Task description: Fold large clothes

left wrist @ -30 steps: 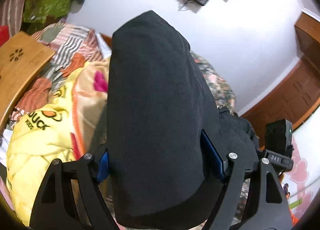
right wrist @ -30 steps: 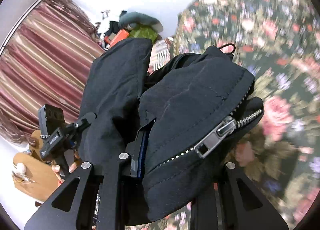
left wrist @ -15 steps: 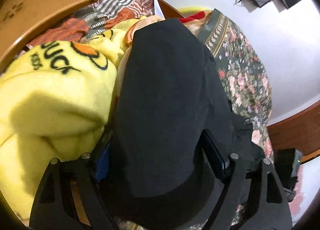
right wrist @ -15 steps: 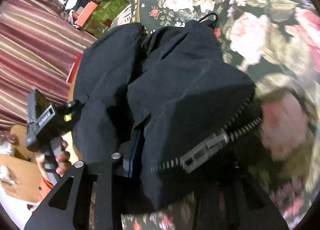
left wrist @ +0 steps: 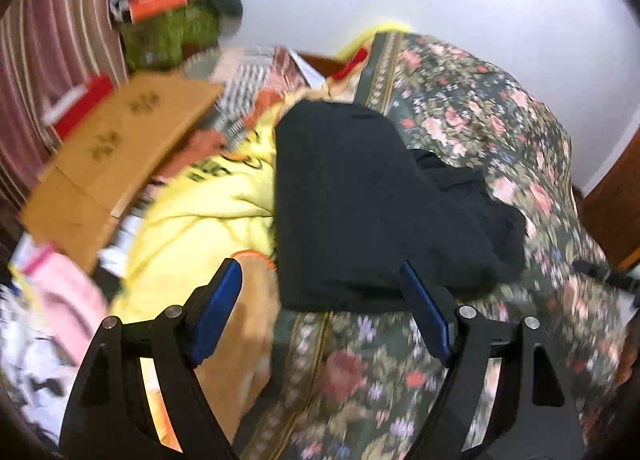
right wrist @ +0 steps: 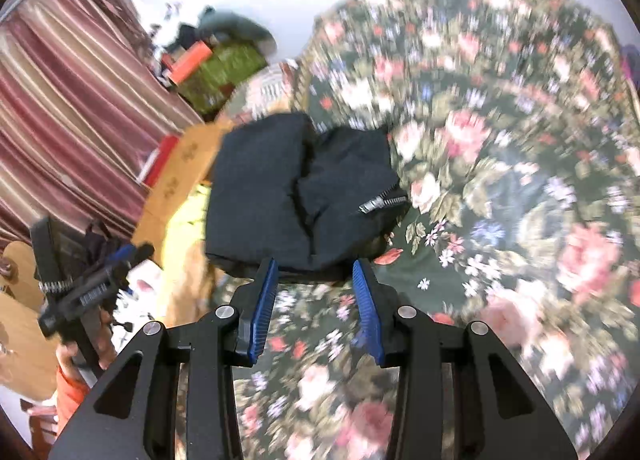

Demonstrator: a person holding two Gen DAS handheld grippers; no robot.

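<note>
A folded black zip jacket [left wrist: 368,204] lies on the dark floral bedspread [left wrist: 472,132], its left edge over a yellow blanket [left wrist: 208,212]. My left gripper [left wrist: 320,308] is open and empty, its blue pads just short of the jacket's near edge. In the right wrist view the same jacket [right wrist: 288,196] lies folded with its silver zipper pull [right wrist: 370,206] on top at the right. My right gripper [right wrist: 316,292] is open and empty, just in front of the jacket's near edge. The left gripper [right wrist: 84,288] also shows there at the far left, in a hand.
A wooden lap table [left wrist: 120,156] leans at the left beside a striped curtain [right wrist: 68,108]. A green box with clutter [left wrist: 172,32] stands at the back. Pink and white items [left wrist: 64,300] lie at lower left. The floral bedspread [right wrist: 500,200] spreads to the right.
Both grippers have let go of the black jacket and drawn back. The jacket now lies folded on the bed instead of hanging between the jaws.
</note>
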